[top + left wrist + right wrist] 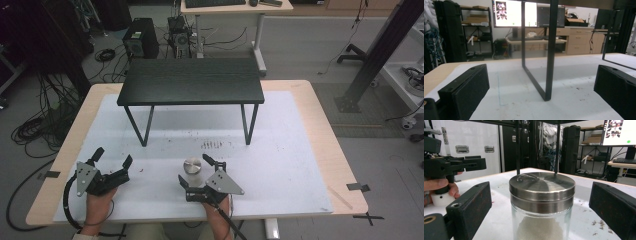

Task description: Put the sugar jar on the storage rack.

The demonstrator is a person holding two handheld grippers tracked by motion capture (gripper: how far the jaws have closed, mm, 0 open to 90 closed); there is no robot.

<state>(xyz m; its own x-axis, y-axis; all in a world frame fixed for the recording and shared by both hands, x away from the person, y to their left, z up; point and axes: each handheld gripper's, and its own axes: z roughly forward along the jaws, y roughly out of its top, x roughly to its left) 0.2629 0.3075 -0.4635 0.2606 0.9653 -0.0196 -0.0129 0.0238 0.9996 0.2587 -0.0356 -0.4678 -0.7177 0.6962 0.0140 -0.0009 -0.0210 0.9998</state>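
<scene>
No readable label or writing on the glass jar or its steel lid; the far monitor is too blurred to read. Jar stands upright on the white mat, front centre, between the spread jaws of the right gripper, neither jaw touching it, white grains inside. Left gripper well to the jar's left, jaws spread, holding nothing, facing a leg of the small black table.
</scene>
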